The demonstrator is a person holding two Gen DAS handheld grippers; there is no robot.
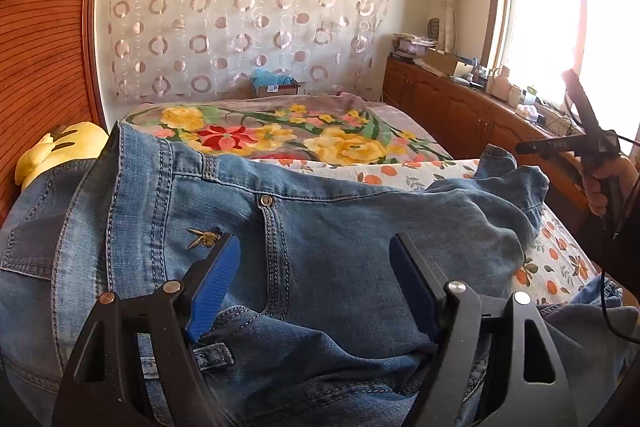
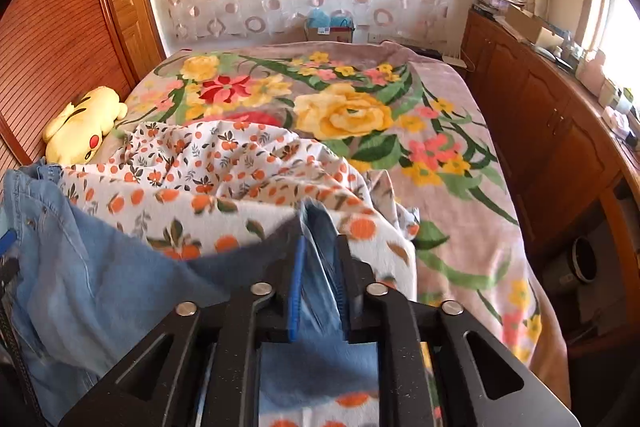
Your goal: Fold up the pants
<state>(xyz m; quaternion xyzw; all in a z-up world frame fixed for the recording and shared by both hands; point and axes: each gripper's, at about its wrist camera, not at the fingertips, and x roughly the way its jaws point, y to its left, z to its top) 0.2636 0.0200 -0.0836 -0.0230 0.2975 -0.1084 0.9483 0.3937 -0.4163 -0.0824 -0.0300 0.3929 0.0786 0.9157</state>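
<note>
Jeans [image 1: 328, 239] lie bunched on the bed over the orange-print sheet [image 2: 224, 183], waistband toward 10 o'clock in the left wrist view, near the yellow plush toy [image 2: 82, 127] at the wooden headboard side. Left tool [image 1: 316, 259] hovers over the denim with jaws spread wide, nothing between the blue pads [image 1: 212, 291]. Right tool [image 2: 320, 259] is nearly closed, pinching a fold of the denim between its pads at 6 o'clock in its own view; floral blanket [image 2: 360, 99] beyond at 12 o'clock.
</note>
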